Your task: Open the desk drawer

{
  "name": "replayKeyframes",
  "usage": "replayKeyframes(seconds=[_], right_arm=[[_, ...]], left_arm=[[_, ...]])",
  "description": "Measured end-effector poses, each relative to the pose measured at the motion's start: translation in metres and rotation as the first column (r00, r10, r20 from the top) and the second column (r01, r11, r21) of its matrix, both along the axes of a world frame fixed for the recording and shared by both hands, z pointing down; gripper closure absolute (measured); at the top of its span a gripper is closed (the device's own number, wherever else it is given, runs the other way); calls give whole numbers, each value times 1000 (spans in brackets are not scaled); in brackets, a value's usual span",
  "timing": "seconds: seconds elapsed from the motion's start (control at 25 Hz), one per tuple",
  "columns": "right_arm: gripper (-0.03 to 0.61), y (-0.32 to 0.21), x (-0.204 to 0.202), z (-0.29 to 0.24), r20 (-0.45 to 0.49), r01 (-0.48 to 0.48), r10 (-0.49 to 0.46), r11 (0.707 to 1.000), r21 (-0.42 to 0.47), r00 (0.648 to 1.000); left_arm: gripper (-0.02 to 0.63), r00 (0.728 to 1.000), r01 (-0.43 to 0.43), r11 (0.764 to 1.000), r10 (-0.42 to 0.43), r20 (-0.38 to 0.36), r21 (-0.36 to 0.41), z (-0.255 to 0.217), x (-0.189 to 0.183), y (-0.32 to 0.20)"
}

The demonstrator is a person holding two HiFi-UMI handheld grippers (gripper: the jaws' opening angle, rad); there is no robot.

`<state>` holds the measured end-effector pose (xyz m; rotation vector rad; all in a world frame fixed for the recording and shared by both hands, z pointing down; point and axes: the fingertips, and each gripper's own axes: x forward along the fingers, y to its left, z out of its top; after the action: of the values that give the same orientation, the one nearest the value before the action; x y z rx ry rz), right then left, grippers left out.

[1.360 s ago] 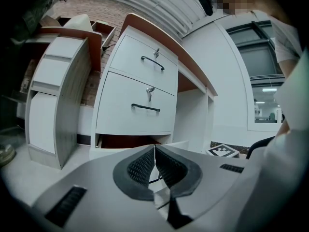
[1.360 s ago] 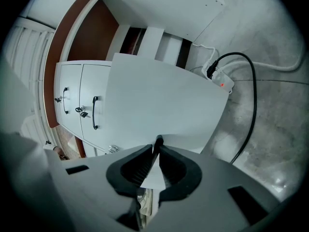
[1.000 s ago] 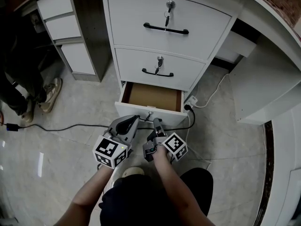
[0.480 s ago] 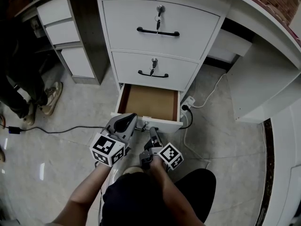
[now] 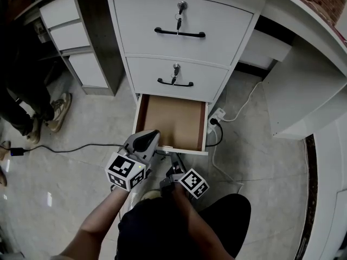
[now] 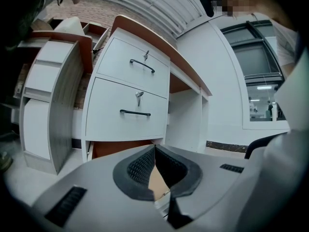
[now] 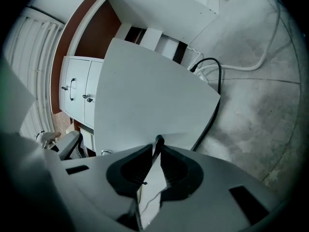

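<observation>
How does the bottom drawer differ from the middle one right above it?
The bottom drawer is pulled out, its brown inside showing; the middle drawer is shut flush. The middle drawer's black handle hangs free, with a key in the lock above it; the bottom drawer's handle is pinched in the right claw. Both have white fronts and sit in one desk cabinet.

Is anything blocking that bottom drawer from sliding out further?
Nothing visible blocks it. The bottom drawer is partly out, the right gripper clamped on its handle. A black cable lies on the floor near its front, seemingly low enough to clear.
</observation>
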<state>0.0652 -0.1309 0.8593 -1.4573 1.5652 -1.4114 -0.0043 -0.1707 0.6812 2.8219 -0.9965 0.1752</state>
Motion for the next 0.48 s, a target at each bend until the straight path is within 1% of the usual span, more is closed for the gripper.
replayKeyframes(seconds=[0.16, 0.48], right_arm=[[528, 1, -1, 3, -40, 15, -15, 1000, -3, 999], [515, 2, 1, 6, -162, 32, -35, 999, -25, 986]], left_arm=[[601, 1000, -5, 1000, 5, 3, -16, 10, 2, 2], [601, 999, -31, 999, 32, 30, -25, 24, 9, 3]])
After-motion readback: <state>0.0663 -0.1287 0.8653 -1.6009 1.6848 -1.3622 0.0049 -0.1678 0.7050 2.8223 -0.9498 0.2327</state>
